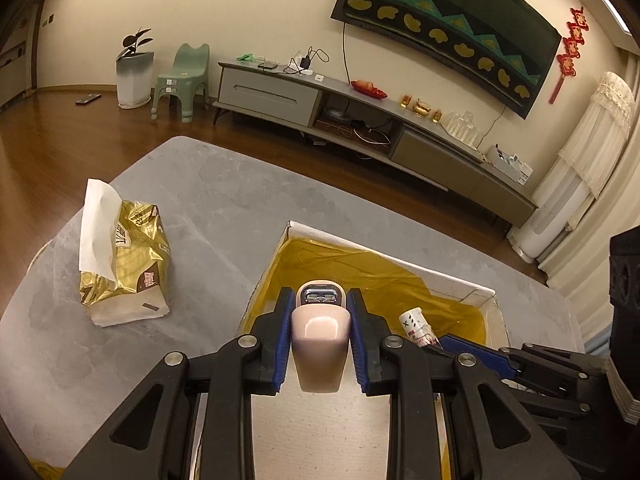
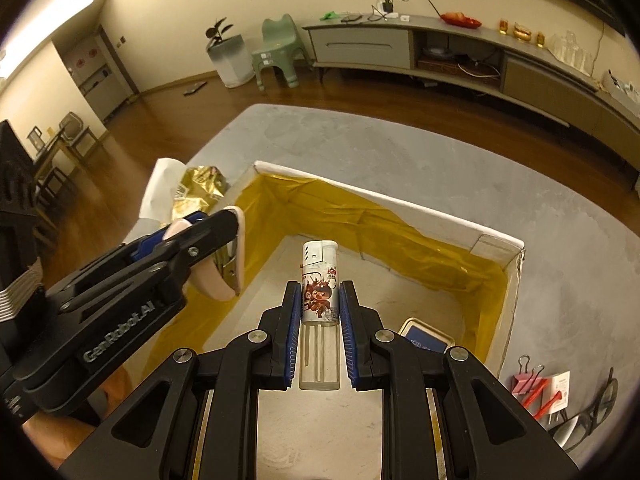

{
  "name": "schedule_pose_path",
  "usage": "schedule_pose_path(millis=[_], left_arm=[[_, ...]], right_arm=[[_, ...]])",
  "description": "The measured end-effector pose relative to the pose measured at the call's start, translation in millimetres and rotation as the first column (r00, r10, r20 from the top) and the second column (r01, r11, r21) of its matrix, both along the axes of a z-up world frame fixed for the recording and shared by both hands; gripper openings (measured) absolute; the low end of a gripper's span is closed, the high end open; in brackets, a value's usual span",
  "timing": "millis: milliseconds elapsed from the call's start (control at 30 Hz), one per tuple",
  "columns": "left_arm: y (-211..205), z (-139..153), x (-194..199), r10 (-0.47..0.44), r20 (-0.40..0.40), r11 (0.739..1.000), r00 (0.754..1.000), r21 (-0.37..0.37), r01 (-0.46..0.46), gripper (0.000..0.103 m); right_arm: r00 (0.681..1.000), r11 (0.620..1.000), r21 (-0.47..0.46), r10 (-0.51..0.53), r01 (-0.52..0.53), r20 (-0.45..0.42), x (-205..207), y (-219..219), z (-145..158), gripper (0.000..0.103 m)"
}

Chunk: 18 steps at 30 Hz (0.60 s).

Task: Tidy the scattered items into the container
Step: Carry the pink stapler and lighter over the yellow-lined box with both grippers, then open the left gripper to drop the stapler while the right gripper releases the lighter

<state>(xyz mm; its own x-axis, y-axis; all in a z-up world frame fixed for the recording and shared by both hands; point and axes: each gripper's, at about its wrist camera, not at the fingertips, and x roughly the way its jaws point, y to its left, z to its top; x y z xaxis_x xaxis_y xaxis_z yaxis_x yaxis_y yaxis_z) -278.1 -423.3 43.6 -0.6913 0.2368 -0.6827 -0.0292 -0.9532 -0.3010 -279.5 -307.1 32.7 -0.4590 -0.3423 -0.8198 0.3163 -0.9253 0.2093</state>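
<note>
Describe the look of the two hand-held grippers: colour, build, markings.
Both match. The left hand-held gripper and right hand-held gripper are matt black plastic, with angular linkage arms that have triangular cut-outs and silver round pivot bolts. The fingers carry ribbed blue pads. The left one's side reads "GenRobot.AI" in grey letters, with a ribbed grey section behind. No cables or sleeves show.

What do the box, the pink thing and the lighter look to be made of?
Box: likely cardboard, matte white rim, lined with crinkled glossy gold foil or film. Pink stapler: smooth glossy plastic by its highlight, with a shiny metal part at the front. Lighter: printed wrap over a clear plastic body, metal-looking perforated cap.
</note>
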Motion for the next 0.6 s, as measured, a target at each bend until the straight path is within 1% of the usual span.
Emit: schedule_pose_path(millis=[100,367,467,533,567,600], left_arm=[[-3.5,-1.2,-2.7,0.019,0.003,1.0,1.0,0.012,-0.019,0.027],[-10.5,-13.4,-13.3,0.01,0.049,0.995,0.999,0.099,-0.015,0.027],[-9.7,-19.1,-16.9,0.008,0.062,0.994,0.998,0.107,-0.015,0.027],[-9.2,-22.0,-18.3,0.01,0.067,0.994,0.998,0.111,-0.018,0.027],[-9.8,-23.0,-18.1,0.016,0.066,0.993,0.998,0.116,-0.024,0.029],[-11.5,-23.6,-17.8,0.028,0.067,0.992,0.997,0.123,-0.036,0.032]], right_arm=[[1.0,1.0,0.008,-0.003,0.003,0.018,-9.1,-1.1,-5.4,0.021],[1.0,0.998,0.061,0.002,-0.004,0.03,-27.3,-8.7,-13.5,0.021],[1.0,0.997,0.077,-0.004,0.002,0.027,-32.1,-9.7,-16.2,0.022],[1.0,0.997,0.072,-0.009,0.007,0.023,-33.9,-8.2,-16.3,0.022],[1.0,0.998,0.066,-0.009,0.007,0.018,-33.4,-6.8,-14.5,0.026],[1.0,0.998,0.061,-0.007,0.006,0.017,-31.9,-5.6,-12.5,0.04]])
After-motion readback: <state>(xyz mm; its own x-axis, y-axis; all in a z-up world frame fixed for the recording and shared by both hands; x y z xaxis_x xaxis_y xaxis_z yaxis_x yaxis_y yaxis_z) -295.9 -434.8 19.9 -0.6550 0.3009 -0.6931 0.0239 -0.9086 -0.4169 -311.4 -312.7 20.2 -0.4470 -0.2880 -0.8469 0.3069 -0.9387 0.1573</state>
